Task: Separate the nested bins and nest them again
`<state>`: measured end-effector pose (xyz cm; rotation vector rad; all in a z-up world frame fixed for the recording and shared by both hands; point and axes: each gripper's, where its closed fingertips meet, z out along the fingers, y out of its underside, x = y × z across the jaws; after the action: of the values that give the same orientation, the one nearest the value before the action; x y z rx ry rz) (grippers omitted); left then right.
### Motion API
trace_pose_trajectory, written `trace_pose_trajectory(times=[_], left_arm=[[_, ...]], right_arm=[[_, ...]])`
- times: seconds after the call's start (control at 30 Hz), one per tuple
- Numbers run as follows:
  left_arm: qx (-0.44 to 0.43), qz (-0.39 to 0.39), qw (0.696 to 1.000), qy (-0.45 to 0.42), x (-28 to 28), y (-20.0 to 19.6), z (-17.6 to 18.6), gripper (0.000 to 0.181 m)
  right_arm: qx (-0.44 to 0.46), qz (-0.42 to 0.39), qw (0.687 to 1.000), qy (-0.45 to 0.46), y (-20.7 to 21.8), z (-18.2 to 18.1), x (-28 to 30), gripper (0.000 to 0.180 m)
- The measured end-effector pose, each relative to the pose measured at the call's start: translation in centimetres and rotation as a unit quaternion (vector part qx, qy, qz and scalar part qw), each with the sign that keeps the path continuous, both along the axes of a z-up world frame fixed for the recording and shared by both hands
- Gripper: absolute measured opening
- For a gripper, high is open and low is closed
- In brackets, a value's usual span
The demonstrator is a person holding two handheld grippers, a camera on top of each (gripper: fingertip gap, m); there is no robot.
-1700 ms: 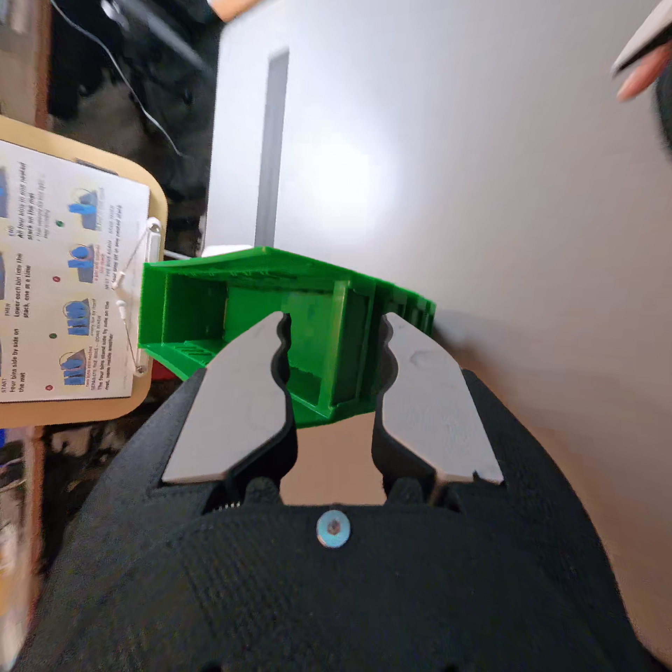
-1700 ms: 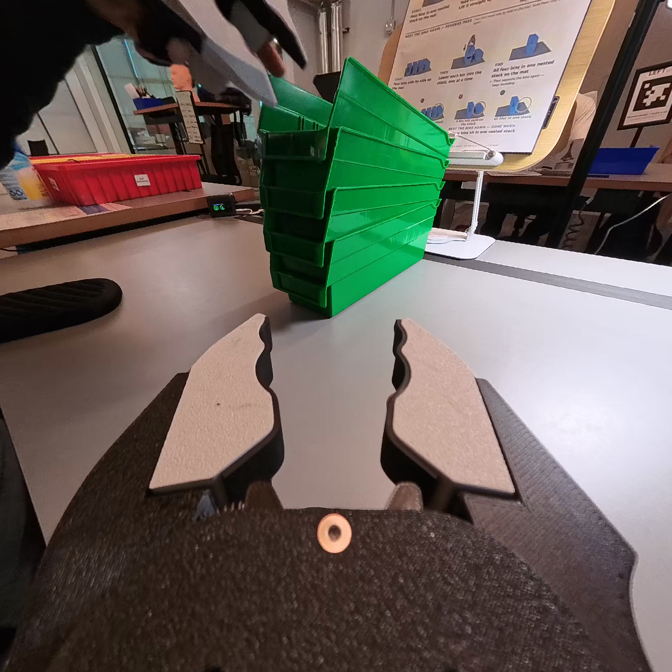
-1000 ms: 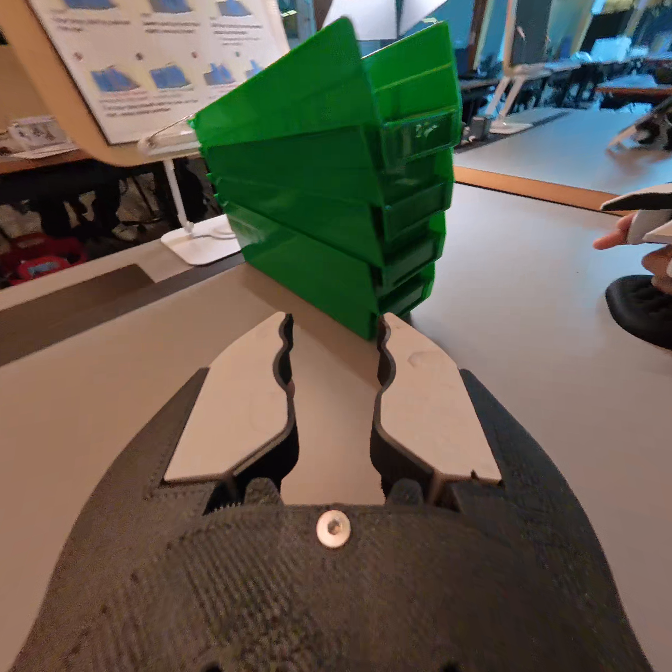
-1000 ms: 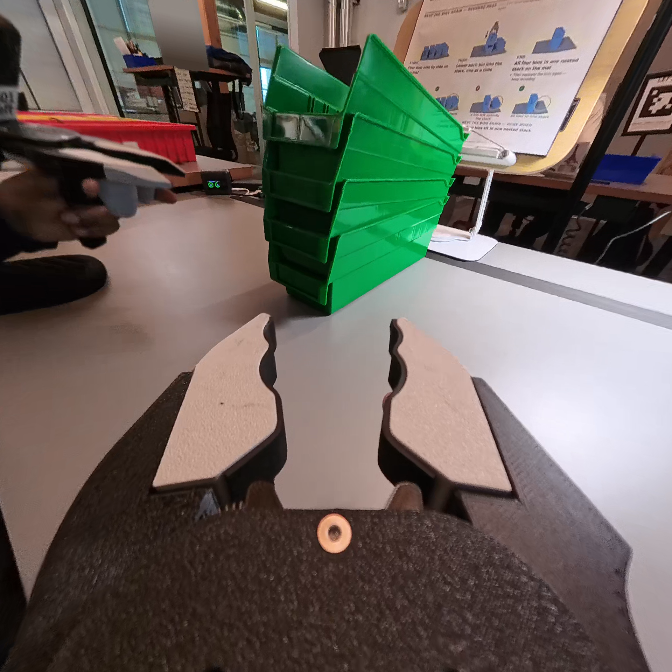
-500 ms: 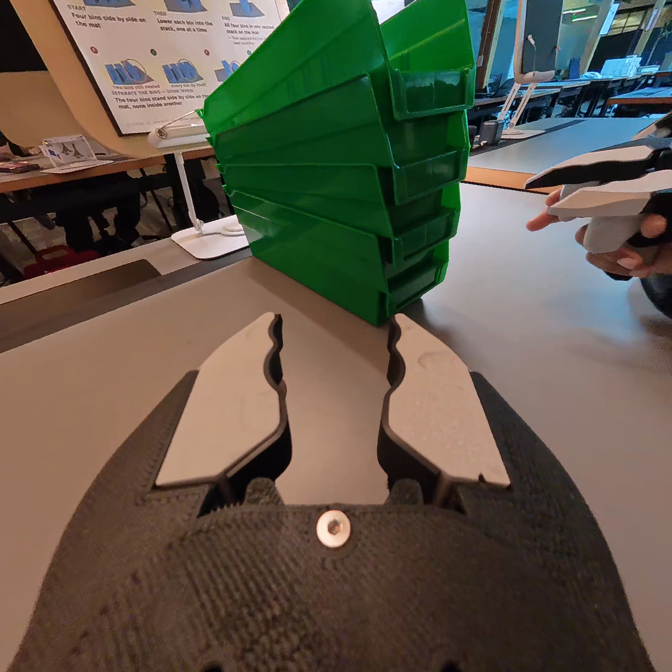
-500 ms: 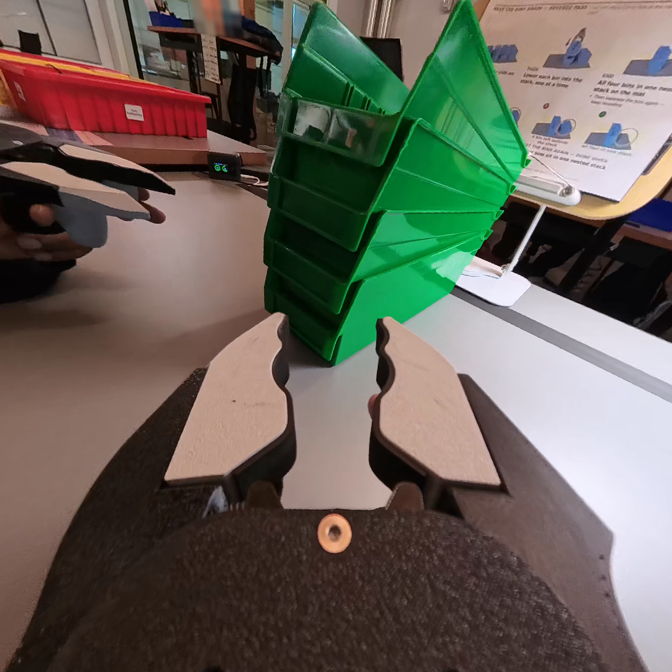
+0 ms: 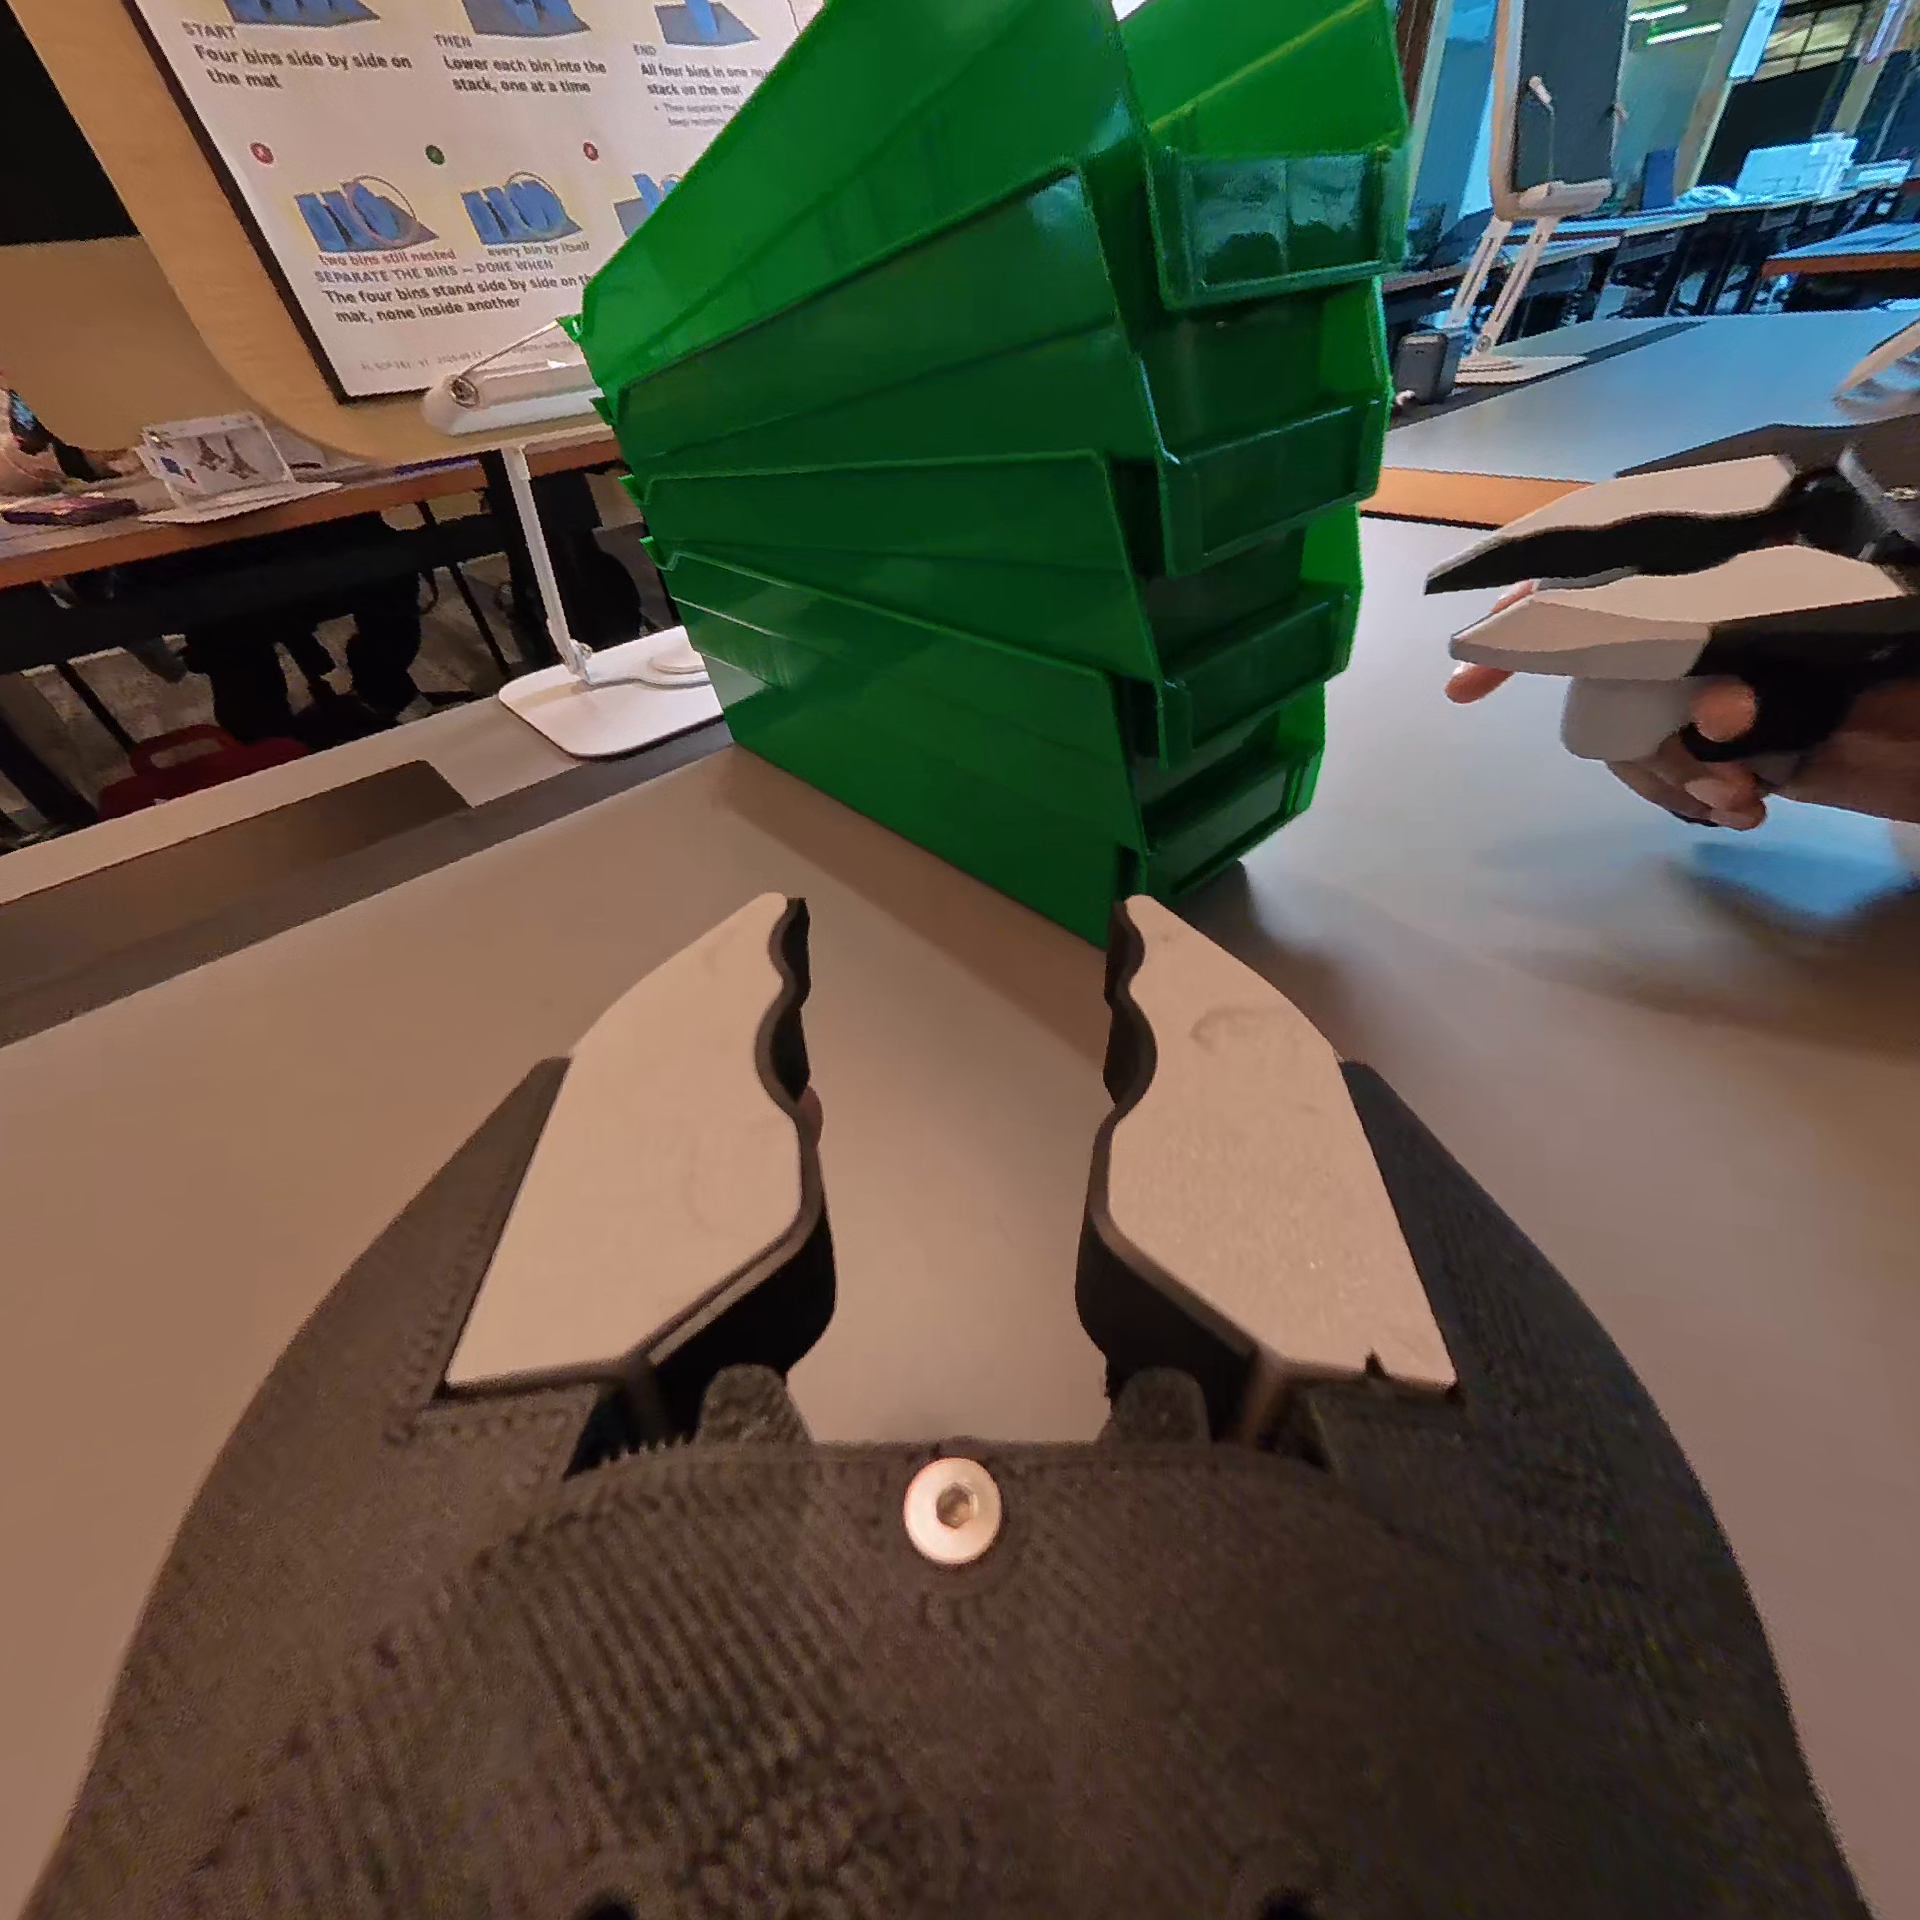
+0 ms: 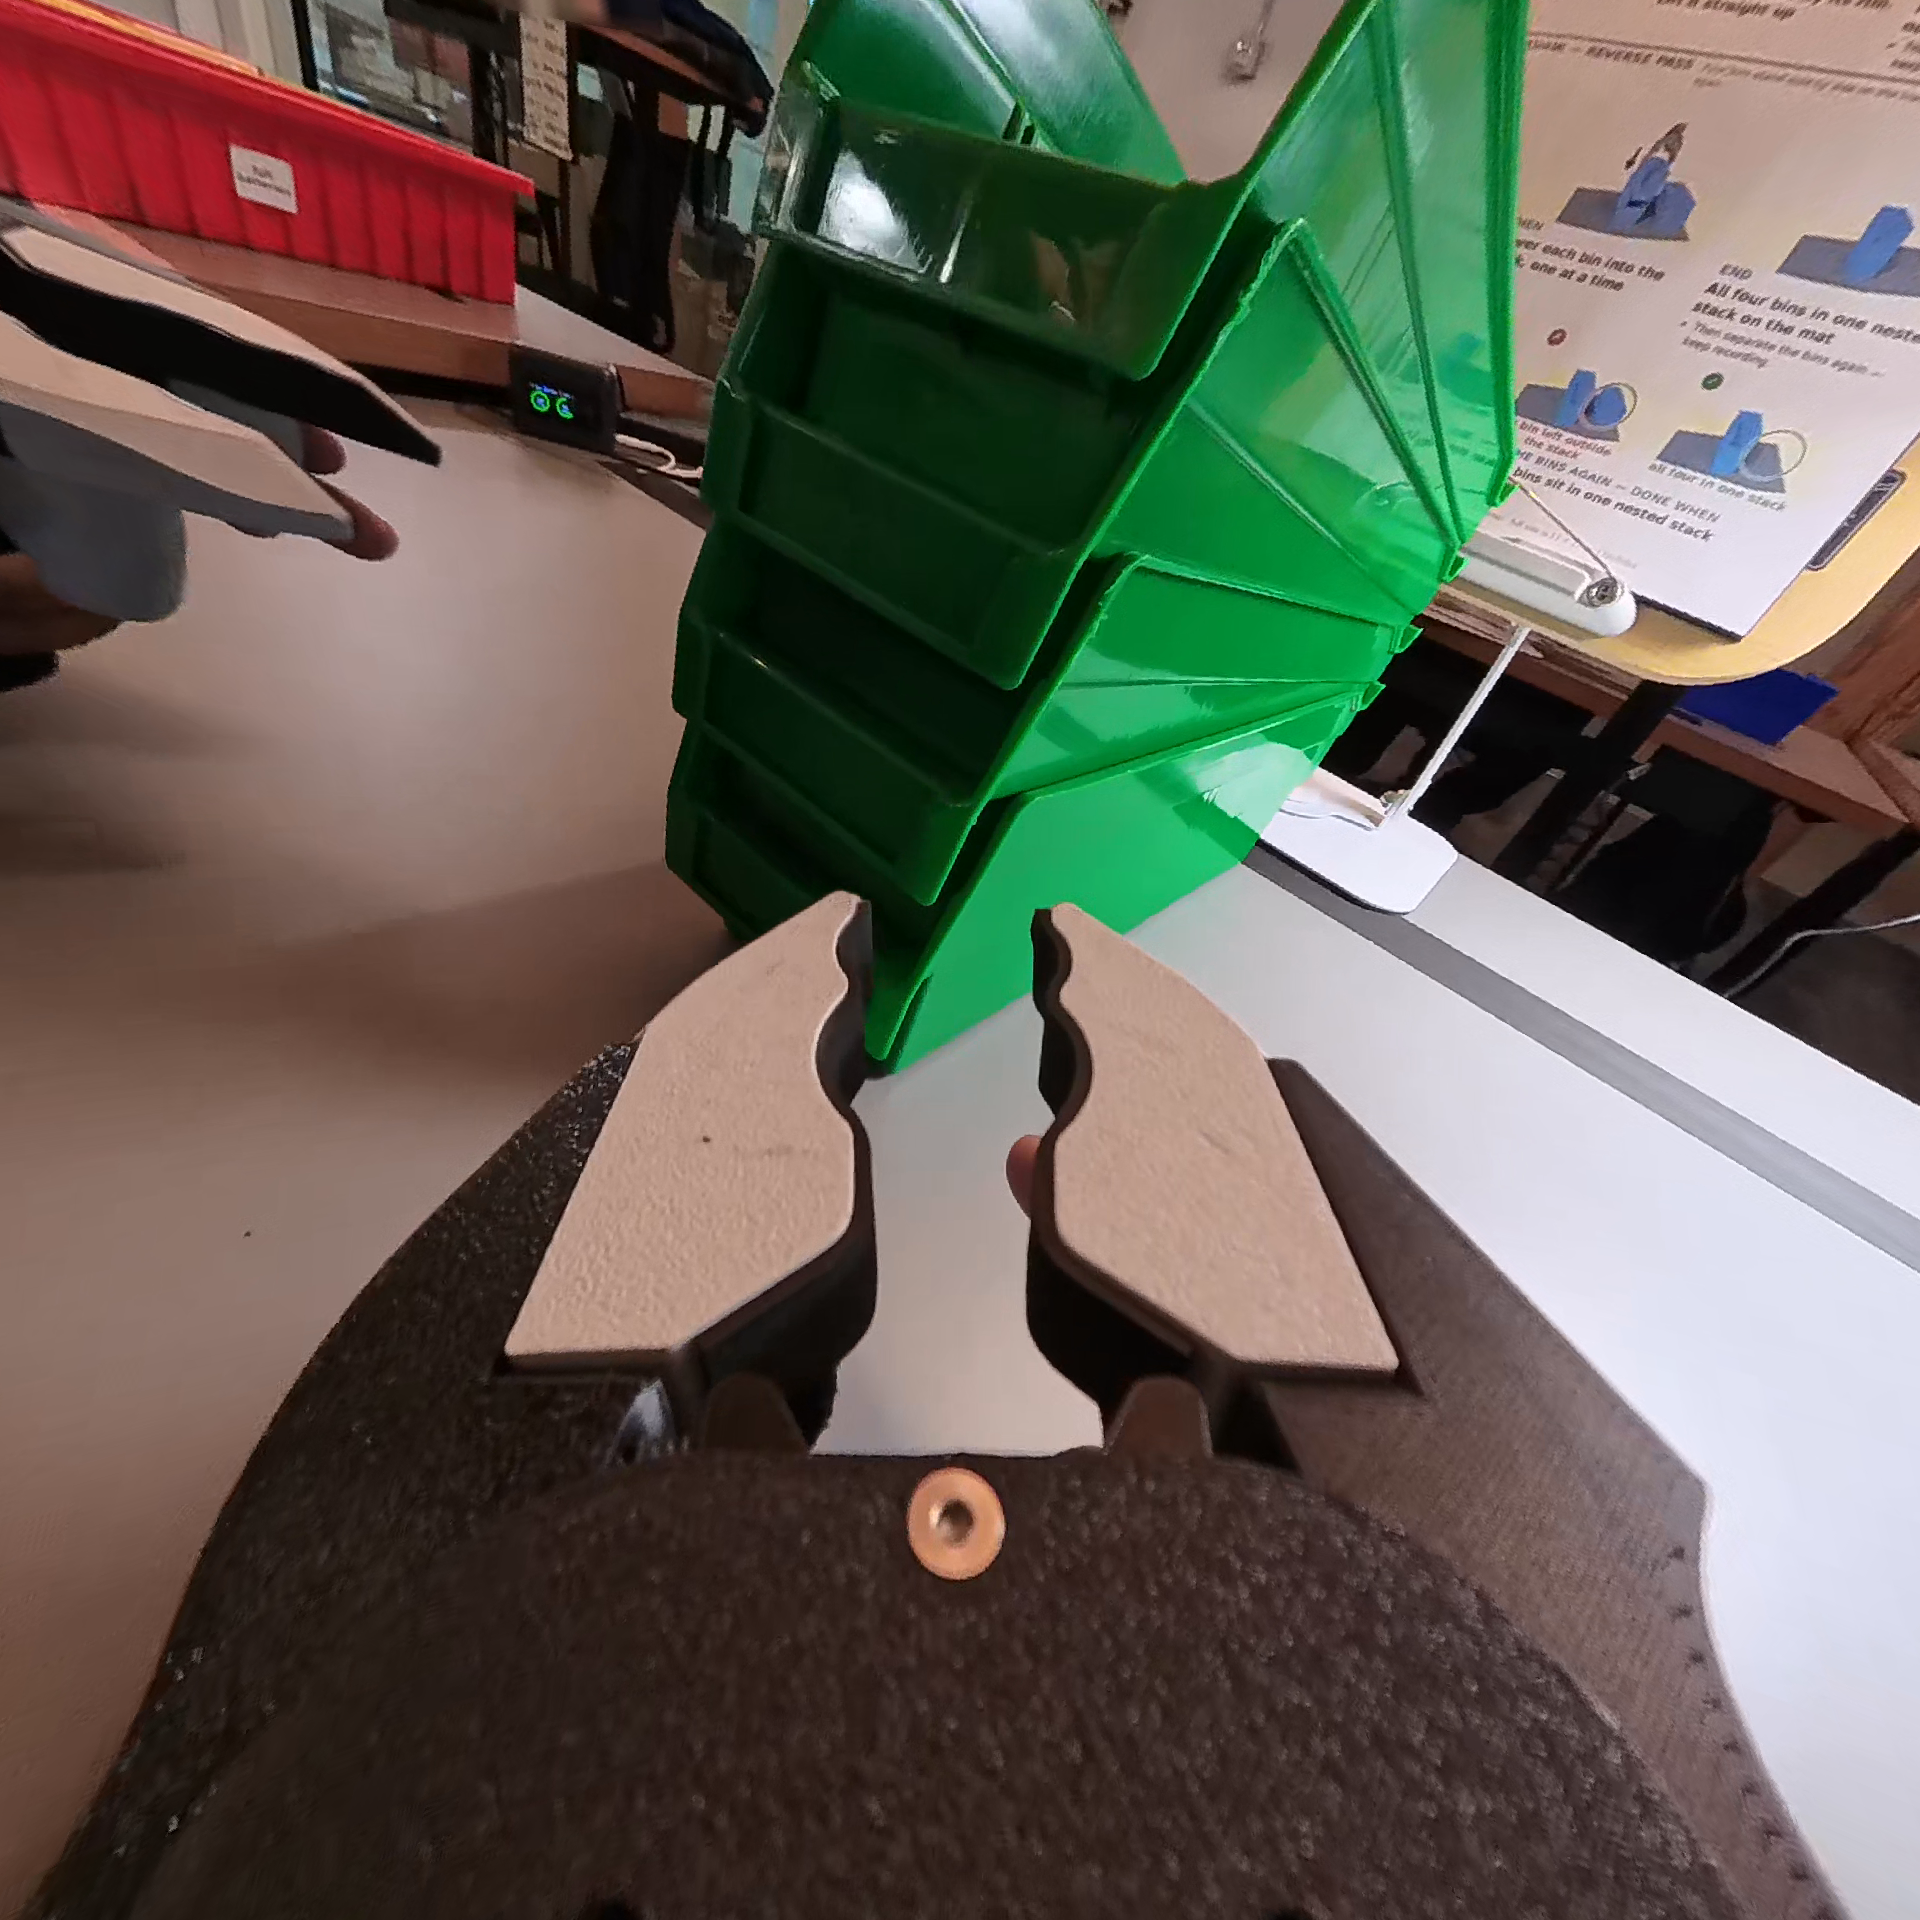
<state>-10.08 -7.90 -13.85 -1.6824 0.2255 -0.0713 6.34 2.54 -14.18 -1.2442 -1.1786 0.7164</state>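
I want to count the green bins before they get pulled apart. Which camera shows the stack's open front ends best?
The right wrist view: the green bins face it with their stepped front ends, top lip to table. The left wrist view shows the same stack mostly from its long side, the fronts turned away at an angle.

Lab-like workroom: rows of long tables (image 7: 1662,364), instruction poster (image 8: 1714,312), red crate (image 8: 260,166).
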Motion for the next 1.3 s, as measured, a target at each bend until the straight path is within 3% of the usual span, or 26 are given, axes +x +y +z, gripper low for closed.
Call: trace_pose_trajectory(times=[0.13,0.4,0.6,1.03,1.3], left_arm=[[-0.001,-0.002,1.000,0.018,0.3,1.9,-0.7,0.058],[0.024,-0.045,0.998,0.049,2.1,5.2,-0.7,0.063],[-0.008,-0.079,0.997,0.008,3.6,4.7,-1.0,0.077],[-0.012,-0.085,0.996,-0.007,4.1,2.6,-0.7,0.077],[-0.016,-0.081,0.997,0.002,4.2,2.5,-0.9,0.077]], right_arm=[[-0.010,0.010,1.000,0.014,-0.3,0.4,0.0,0.039],[-0.017,0.034,0.999,0.028,-1.5,1.3,-0.1,0.077],[-0.015,0.039,0.999,0.028,-2.1,1.6,0.0,0.091],[0.029,0.029,0.997,0.061,-2.1,5.5,1.0,0.064],[0.192,0.063,0.976,-0.078,-2.8,10.1,-2.7,0.054]])
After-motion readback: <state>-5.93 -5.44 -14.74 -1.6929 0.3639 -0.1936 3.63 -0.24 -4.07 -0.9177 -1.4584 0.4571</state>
